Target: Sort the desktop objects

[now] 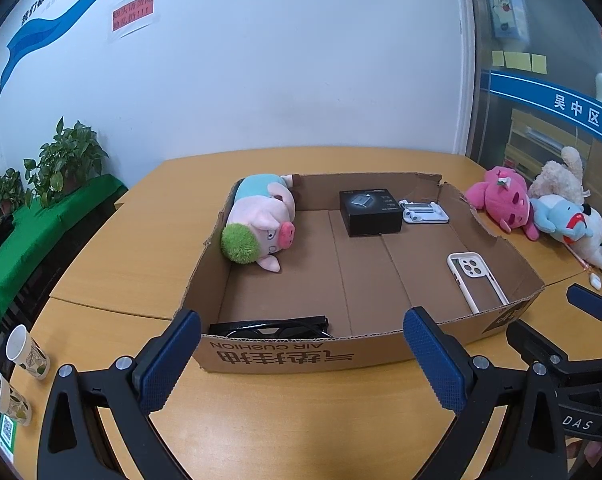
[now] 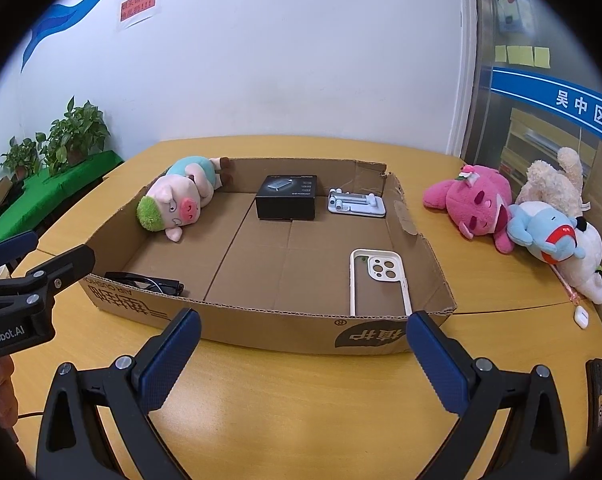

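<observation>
Both grippers hang released over the wooden table (image 2: 301, 392), holding nothing; the left gripper (image 1: 301, 354) has its fingers spread wide before the near wall of one shallow cardboard box (image 1: 285, 354), and the right gripper (image 2: 303, 354) is likewise spread before the same wall. Beyond the fingertips the box holds five things: one pig plush (image 1: 261, 224) far left; one black box (image 1: 371, 212) and one white phone stand (image 1: 423, 212) far ahead; one white phone case (image 2: 379, 280) near right; one pair of black glasses (image 1: 273, 327) just inside the near wall. Outside, right of the fingers, four plush toys lie heaped: pink (image 2: 471, 204), beige (image 2: 555, 182), blue (image 2: 545, 232), white (image 2: 591, 268). Two paper cups (image 1: 25, 350) stand left.
</observation>
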`<state>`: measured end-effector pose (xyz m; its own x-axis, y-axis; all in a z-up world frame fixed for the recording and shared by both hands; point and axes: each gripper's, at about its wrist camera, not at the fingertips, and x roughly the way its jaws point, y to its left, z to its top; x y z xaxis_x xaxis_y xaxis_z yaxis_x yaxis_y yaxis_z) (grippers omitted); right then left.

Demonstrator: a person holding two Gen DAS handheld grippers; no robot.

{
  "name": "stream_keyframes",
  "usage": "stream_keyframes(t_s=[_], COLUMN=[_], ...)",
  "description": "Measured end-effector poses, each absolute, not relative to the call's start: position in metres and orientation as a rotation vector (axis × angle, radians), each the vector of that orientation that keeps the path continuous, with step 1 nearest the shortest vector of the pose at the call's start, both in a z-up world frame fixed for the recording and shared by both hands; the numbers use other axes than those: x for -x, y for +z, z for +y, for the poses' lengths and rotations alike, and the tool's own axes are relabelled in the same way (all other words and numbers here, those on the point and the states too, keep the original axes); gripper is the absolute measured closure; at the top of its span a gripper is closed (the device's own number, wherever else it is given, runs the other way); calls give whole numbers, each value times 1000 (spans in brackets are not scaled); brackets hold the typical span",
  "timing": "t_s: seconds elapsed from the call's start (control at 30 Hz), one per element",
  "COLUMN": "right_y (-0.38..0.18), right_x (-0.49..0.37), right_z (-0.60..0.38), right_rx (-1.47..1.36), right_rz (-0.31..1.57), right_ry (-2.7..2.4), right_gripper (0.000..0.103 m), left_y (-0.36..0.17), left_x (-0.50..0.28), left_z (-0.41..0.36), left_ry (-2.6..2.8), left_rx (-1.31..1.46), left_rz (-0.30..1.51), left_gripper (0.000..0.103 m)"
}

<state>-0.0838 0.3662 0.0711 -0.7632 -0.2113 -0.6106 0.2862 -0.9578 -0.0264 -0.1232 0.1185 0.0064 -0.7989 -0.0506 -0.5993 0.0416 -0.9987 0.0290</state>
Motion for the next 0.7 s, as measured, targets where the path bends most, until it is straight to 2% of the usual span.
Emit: stream_keyframes(t_s=[0.7], right_y=[66], right_x=[90], right_z=[366], right_rx=[-916], right_rz=[188], right_ry=[-2732], right_gripper=[0], left_y=[-2], left_x=[131], left_z=[107], left_ry=[-2941], left_rx=[-989], left_rz=[8], left_gripper=[1])
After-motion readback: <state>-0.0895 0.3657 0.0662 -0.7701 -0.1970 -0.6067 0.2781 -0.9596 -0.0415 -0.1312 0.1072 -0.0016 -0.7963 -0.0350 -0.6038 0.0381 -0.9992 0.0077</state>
